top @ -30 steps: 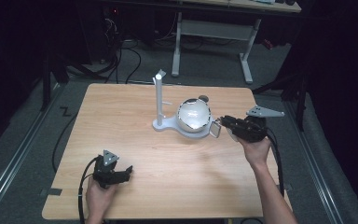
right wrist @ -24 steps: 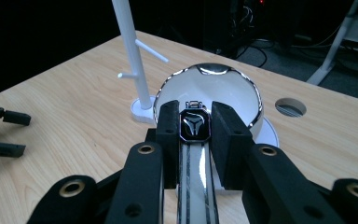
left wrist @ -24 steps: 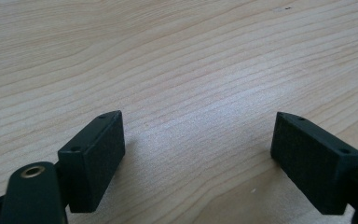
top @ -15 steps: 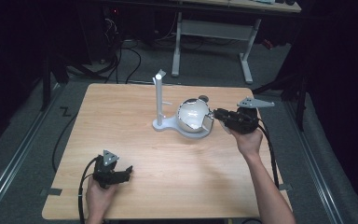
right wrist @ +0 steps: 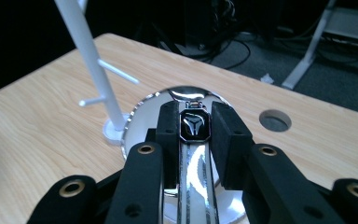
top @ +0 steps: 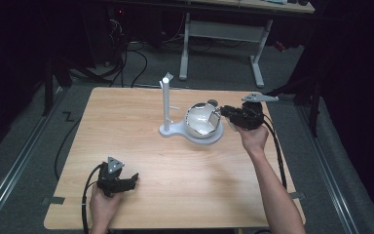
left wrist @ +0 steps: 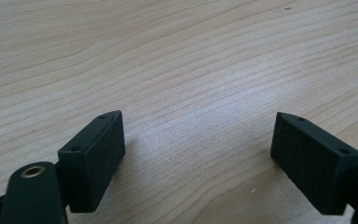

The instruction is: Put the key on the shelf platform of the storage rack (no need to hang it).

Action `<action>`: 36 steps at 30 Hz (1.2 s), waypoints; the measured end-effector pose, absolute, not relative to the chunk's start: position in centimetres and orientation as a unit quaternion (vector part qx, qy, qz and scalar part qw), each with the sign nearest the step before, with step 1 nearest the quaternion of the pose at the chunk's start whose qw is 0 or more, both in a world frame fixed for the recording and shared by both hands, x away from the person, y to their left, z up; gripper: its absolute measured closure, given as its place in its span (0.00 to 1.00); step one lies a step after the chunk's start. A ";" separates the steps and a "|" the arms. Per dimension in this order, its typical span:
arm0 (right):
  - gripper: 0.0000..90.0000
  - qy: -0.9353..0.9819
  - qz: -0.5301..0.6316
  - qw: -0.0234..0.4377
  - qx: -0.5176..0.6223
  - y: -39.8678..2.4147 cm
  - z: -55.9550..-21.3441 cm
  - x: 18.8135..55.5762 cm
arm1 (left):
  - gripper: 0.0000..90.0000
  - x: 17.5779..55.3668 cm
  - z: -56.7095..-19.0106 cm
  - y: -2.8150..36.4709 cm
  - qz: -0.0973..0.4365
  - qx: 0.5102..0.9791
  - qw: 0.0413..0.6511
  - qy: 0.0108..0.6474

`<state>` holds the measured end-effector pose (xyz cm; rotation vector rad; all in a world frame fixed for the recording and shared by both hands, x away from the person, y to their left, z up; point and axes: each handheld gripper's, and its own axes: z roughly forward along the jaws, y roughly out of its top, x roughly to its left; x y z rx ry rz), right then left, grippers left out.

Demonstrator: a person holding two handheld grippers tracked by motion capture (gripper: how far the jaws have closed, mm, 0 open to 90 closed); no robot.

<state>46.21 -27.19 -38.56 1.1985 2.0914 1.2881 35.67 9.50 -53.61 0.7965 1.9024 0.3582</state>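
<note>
A wristwatch with a black angular face and a shiny metal band is clamped between the jaws of my right gripper. In the high view the right gripper reaches in from the right, its tips at the rim of a shiny metal bowl. The bowl rests on the round base of a white stand with a tall pole and short pegs. My left gripper lies near the table's front left, open, with only bare wood between its jaws.
A wooden table carries everything; a round cable hole is behind the bowl. Beyond the far edge are a dark floor with cables and a white desk frame. Bare wood spreads across the left and middle.
My right gripper has moved left and a little away from the person, from beside the bowl to its rim, still holding the watch. The left gripper has stayed put.
</note>
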 end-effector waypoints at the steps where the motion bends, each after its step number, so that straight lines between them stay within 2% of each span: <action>1: 0.83 0.750 0.459 0.203 0.432 -27.1 -38.7 46.4 | 0.20 35.7 -53.6 9.5 0.147 0.327 0.500 0.788; 18: 0.83 0.752 0.439 0.186 0.455 -26.1 -41.4 48.7 | 0.20 35.7 -53.6 9.5 0.147 0.326 0.500 0.789; 36: 0.83 0.766 0.427 0.166 0.452 -23.8 -42.3 50.6 | 0.20 35.7 -53.6 9.5 0.147 0.325 0.500 0.789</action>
